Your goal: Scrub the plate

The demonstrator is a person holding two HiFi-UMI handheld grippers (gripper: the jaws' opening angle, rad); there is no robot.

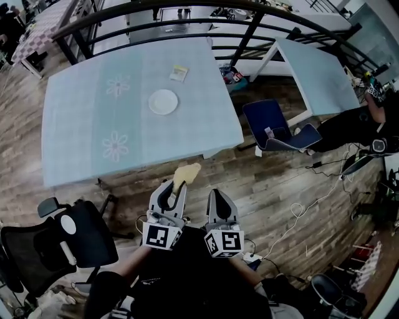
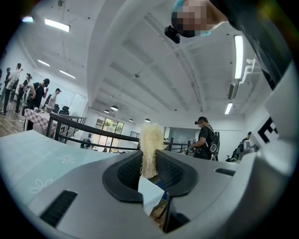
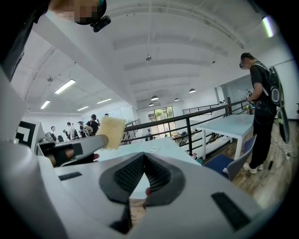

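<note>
A white plate (image 1: 163,101) lies on the pale blue tablecloth of the table (image 1: 81,124) ahead of me, well away from both grippers. My left gripper (image 1: 175,189) is shut on a yellowish sponge (image 1: 186,174), whose fibrous edge (image 2: 150,149) sticks up between the jaws in the left gripper view. The sponge also shows from the side (image 3: 110,133) in the right gripper view. My right gripper (image 1: 217,198) is held beside the left one, shut with nothing between its pads (image 3: 143,172). Both are raised in front of my body, short of the table's near edge.
A small packet (image 1: 179,73) lies on the table beyond the plate. A black office chair (image 1: 59,243) stands at my left, a blue chair (image 1: 274,128) to the table's right, and a second table (image 1: 318,71) further right. Cables (image 1: 299,215) run over the wooden floor. A black railing (image 1: 187,19) runs behind.
</note>
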